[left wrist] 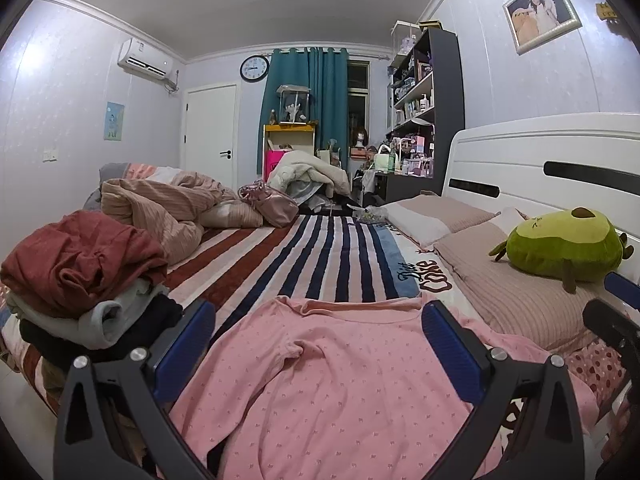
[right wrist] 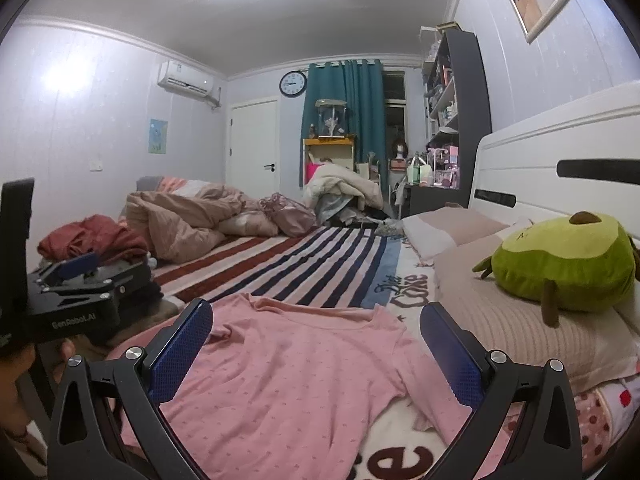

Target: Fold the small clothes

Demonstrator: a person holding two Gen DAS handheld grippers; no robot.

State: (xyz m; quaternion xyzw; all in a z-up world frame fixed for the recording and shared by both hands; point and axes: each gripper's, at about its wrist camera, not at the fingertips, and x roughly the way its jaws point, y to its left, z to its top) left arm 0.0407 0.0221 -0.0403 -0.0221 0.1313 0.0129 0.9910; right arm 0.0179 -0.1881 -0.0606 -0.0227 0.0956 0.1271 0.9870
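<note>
A pink dotted long-sleeved top (left wrist: 320, 368) lies spread on the striped bed blanket (left wrist: 304, 256), neckline toward the far side, with a crease near its middle. My left gripper (left wrist: 318, 344) hovers just above the top, open, with nothing between its blue pads. In the right wrist view the same pink top (right wrist: 288, 364) lies under my right gripper (right wrist: 316, 340), which is also open and empty. The left gripper (right wrist: 80, 280) appears at the left of that view, held by a hand (right wrist: 24, 364). A part of the right gripper (left wrist: 612, 320) shows at the right edge of the left wrist view.
A pile of clothes topped by a red garment (left wrist: 80, 256) sits at the left bed edge. A crumpled beige duvet (left wrist: 160, 208) and a pink bag (left wrist: 272, 200) lie farther back. Pillows (left wrist: 516, 288) with a green avocado plush (left wrist: 568, 244) line the white headboard (left wrist: 560, 160) on the right.
</note>
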